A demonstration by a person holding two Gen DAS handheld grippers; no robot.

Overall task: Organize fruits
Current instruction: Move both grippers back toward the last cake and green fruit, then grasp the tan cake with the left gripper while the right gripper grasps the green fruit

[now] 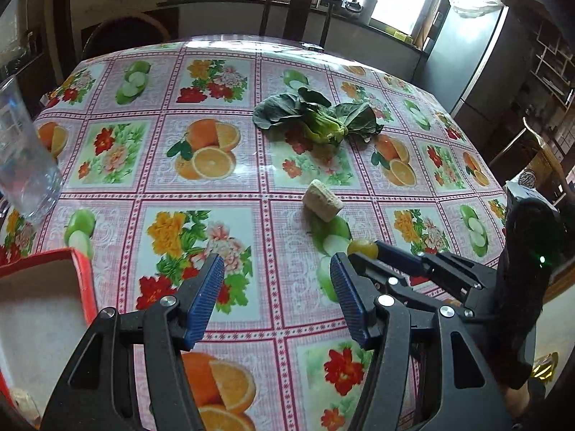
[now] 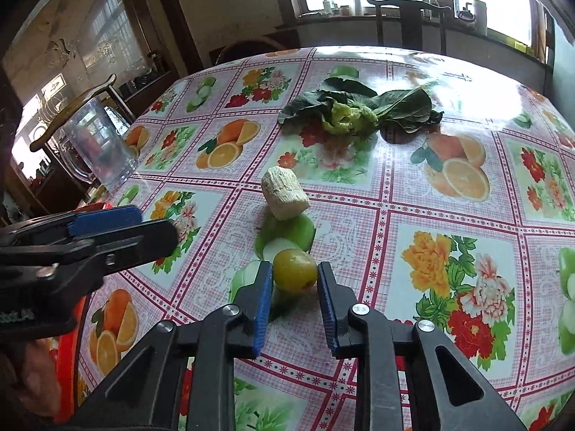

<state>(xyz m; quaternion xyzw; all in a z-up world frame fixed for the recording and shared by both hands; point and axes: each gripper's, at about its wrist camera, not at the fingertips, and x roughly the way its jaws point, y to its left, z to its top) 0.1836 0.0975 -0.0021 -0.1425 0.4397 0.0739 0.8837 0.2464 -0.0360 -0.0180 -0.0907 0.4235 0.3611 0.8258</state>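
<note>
A small yellow-green fruit [image 2: 295, 269] sits low in the centre of the right wrist view, bracketed by the blue pads of the right gripper [image 2: 294, 280], which stand just at its sides; whether they already touch it cannot be told, so the grasp looks about to close rather than made. The fruit rests on the counter [image 2: 413, 194], near a pale cob-like stub [image 2: 284, 197] and well short of a leafy green [image 2: 355, 111] toward the upper centre. The left gripper [image 1: 276, 280] hangs wide open and empty above the cloth, probably waiting beside the red-walled box [image 1: 84, 283] at lower left, the likely home for the fruit. A clear glass jug [image 1: 21, 151] stands at the left edge.
</note>
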